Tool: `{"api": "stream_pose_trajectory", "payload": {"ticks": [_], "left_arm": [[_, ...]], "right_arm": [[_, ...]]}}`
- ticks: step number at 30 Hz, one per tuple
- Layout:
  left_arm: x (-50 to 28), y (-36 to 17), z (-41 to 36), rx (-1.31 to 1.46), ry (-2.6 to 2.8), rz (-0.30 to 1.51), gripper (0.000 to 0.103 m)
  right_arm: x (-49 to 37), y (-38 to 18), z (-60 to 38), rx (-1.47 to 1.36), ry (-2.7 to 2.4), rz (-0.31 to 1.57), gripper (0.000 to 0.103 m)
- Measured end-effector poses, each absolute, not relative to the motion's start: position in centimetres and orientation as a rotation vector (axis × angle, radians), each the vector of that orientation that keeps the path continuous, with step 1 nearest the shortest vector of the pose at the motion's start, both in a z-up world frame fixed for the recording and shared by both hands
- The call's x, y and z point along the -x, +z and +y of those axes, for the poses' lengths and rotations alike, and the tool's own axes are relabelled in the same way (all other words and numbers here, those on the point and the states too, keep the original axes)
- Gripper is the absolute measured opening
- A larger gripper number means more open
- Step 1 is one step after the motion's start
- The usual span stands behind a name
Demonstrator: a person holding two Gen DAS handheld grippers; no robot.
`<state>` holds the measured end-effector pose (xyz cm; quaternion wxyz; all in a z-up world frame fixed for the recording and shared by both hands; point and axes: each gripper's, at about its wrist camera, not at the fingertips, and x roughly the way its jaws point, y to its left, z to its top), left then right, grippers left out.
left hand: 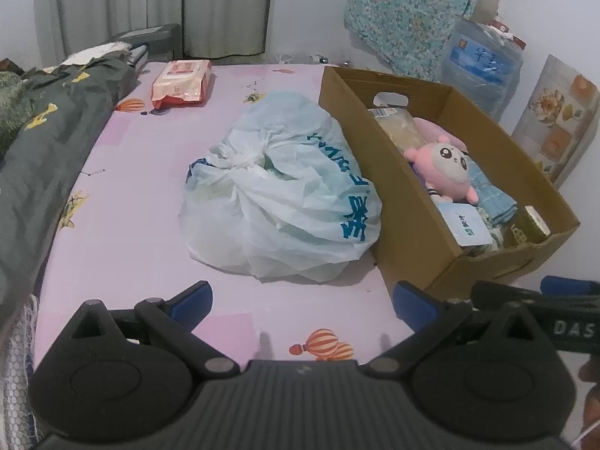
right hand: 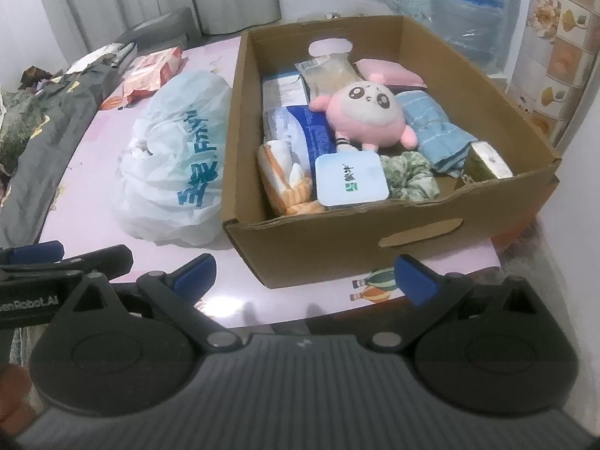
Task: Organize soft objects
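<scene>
A brown cardboard box (right hand: 337, 247) stands on the pink sheet, also in the left wrist view (left hand: 405, 202). In it lie a pink plush toy (right hand: 365, 116), a blue towel (right hand: 435, 131), a green cloth (right hand: 410, 174), an orange-and-white cloth (right hand: 285, 176), a pink pillow (right hand: 390, 73) and packets. A tied white plastic bag (left hand: 277, 191) sits left of the box, also in the right wrist view (right hand: 176, 165). My left gripper (left hand: 302, 305) is open and empty in front of the bag. My right gripper (right hand: 305, 273) is open and empty in front of the box.
A pack of wet wipes (left hand: 182, 82) lies at the far side of the bed. A dark green blanket (left hand: 52, 142) lies along the left edge. A water jug (left hand: 480, 63) and a patterned cloth (left hand: 405, 11) stand by the wall at the right.
</scene>
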<state>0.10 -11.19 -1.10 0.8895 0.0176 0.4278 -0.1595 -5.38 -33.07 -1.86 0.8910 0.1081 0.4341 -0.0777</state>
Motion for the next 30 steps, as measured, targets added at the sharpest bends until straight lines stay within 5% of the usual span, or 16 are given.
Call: {"api": "stream_pose_trajectory", "payload": {"ticks": [30], "left_arm": [[-0.4,-1.3,-12.3,-0.071,-0.303,0.889,0.103]], "right_arm": [[5.2,-2.1,-33.9,-0.252,-0.154,0.900,0.102]]}}
